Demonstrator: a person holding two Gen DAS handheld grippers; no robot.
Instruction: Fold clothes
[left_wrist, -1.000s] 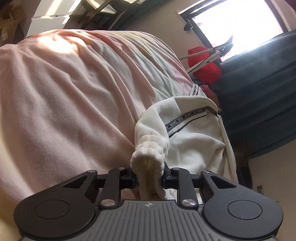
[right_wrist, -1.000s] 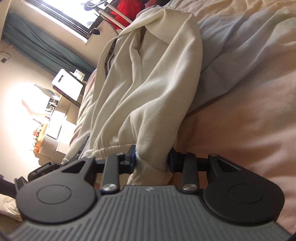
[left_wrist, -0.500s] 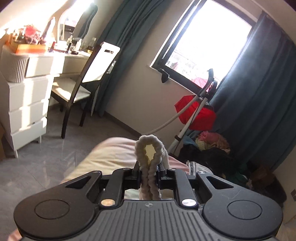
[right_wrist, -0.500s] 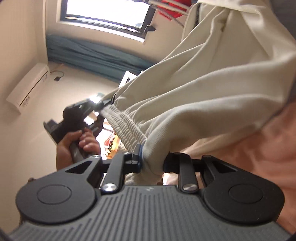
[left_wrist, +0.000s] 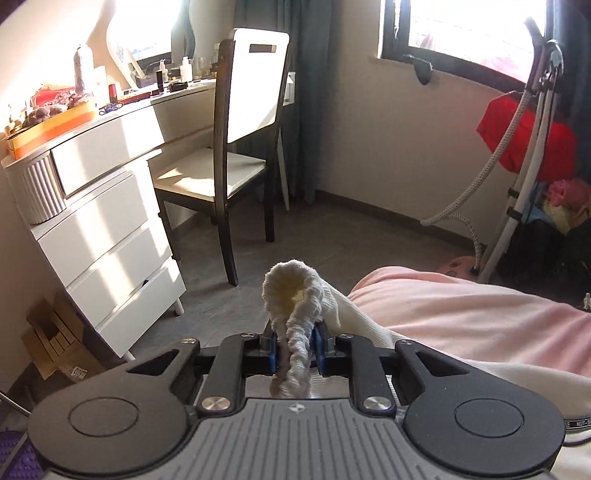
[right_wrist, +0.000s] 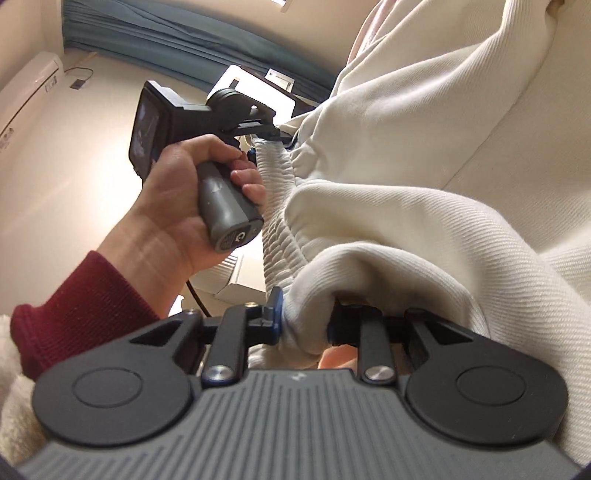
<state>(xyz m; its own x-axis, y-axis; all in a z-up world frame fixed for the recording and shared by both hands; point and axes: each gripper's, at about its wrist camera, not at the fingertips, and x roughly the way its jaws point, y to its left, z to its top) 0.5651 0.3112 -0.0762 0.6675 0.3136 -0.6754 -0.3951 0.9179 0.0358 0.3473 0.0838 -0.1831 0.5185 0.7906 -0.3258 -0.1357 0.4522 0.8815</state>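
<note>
The garment is a cream-white pair of sweatpants (right_wrist: 424, 192) with a ribbed elastic waistband (left_wrist: 295, 310) and a black printed side stripe. My left gripper (left_wrist: 295, 349) is shut on one end of the waistband, which loops up above the jaws. My right gripper (right_wrist: 303, 325) is shut on a bunch of the same cream cloth near the waistband. The right wrist view shows the left gripper (right_wrist: 275, 134) in a hand, holding the waistband (right_wrist: 275, 206) up and stretched between the two grippers. The rest of the pants hangs down toward the pink bed cover (left_wrist: 461, 314).
A white dresser (left_wrist: 99, 221) with bottles and clutter on top stands at the left. A dark chair (left_wrist: 240, 147) stands before it. A garment steamer (left_wrist: 517, 184), a red item (left_wrist: 528, 136) and a clothes pile stand under the window at right. A cardboard box (left_wrist: 51, 343) sits on the floor.
Both grippers have lifted the pants off the bed by the waistband. The left camera has swung from the bed to the room. The left hand and gripper have come close in the right view.
</note>
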